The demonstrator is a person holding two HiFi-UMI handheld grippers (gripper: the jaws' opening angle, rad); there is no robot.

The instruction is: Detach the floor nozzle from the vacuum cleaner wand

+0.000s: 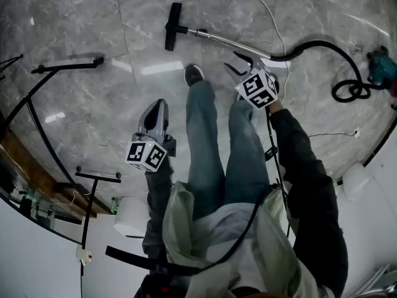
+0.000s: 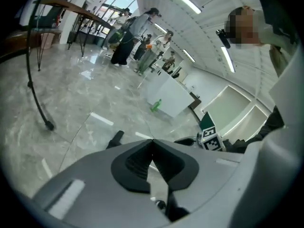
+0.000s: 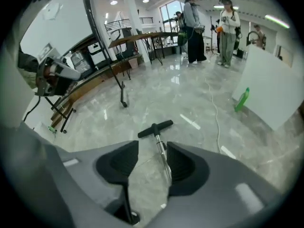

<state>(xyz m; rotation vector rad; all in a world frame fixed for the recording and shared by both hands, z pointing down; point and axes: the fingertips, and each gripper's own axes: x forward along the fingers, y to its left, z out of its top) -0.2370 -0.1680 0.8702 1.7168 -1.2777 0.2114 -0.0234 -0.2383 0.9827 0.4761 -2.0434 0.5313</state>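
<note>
1. A grey marble floor is seen across the whole head view, with strip lights mirrored in it
2. A person in jeans and dark sleeves is seen from above at the centre, with one shoe pointed towards 12 o'clock
3. A bent black stand is set on the floor at 9 o'clock of the person
4. A black hose is laid in a curve and a loop at 2 o'clock of the person, and it is joined to the near end of the wand
5. The wand, a bright metal tube, is laid flat on the floor at 12 to 1 o'clock of the shoe
6. The left tongs are held at 9 o'clock of the legs; in the left gripper view the left tongs are pressed together with nothing between the pads
7. The right tongs are held above the wand's near end; in the right gripper view the right tongs are spread, and the wand is seen through the gap, pressed by no pad
8. The floor nozzle, a black crossbar, is found at 12 o'clock, joined to the wand's far end; it is seen beyond the right tongs too
9. A green bottle is stood at 2 o'clock, just beside a white panel
</note>
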